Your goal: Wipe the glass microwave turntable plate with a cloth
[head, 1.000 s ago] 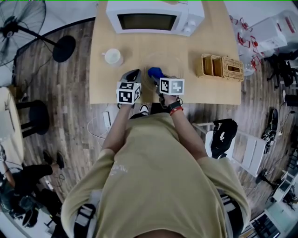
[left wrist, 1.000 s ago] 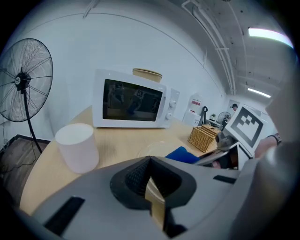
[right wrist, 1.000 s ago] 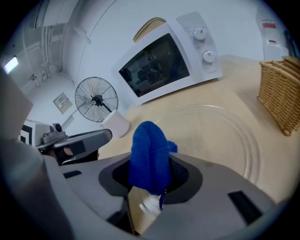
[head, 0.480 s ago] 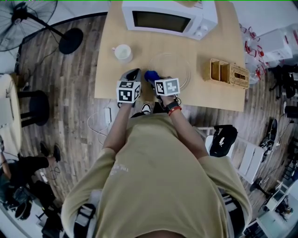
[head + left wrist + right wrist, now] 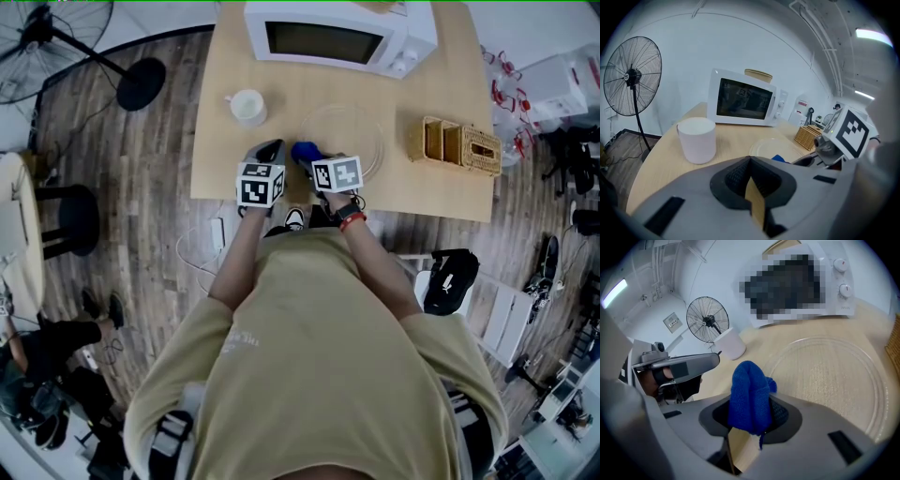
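Nearest, the left gripper (image 5: 751,183) has its grey moulded jaws pressed together, ribbed black pads meeting with nothing between them; a sliver of pale worktop shows through the gap below the pads. Beside it, the right gripper (image 5: 751,427) has its jaws pinching a blue cloth (image 5: 749,394), a bunched, nubbly knit wad standing up out of the pads, with a loose thread hanging below. The cloth sits at the near left rim of the glass plate (image 5: 829,380), which is round, clear and shallow, with a raised edge; whether cloth and glass touch cannot be told. From the head view the plate is faint and its near edge is cut off by the right gripper's marker cube. The plate lies flat on the light wood-grain worktop (image 5: 225,159), between a white cylindrical mug (image 5: 697,139) on the left and a woven wicker basket (image 5: 457,142) on the right. Behind it stands a white boxy microwave (image 5: 743,103) with a dark door. Farthest, a black wire-caged standing fan (image 5: 632,77) stands on the floor.
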{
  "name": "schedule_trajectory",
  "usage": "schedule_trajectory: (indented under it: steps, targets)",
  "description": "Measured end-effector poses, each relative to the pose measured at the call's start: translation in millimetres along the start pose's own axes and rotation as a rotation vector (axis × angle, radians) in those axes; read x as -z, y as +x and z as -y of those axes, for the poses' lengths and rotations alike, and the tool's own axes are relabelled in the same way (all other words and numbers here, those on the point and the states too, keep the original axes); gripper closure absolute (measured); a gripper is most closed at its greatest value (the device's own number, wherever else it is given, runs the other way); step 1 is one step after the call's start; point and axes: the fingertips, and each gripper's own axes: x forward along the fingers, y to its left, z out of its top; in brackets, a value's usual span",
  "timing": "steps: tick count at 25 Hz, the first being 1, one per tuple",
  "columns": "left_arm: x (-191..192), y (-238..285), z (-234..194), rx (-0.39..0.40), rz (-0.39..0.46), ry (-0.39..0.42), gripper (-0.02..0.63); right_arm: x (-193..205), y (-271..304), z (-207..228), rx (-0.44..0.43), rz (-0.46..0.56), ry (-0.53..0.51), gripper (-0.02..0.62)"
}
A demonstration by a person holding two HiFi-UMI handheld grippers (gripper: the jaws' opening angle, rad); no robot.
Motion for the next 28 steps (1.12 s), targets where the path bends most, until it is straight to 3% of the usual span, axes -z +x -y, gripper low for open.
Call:
schedule_trajectory:
  steps: [28]
  targets:
    - [-1.7,24.1,44.4,0.111,-0.035,0.043,0.588,13.9,-28.4,33.6,0.063,0.022,0.049,0.446]
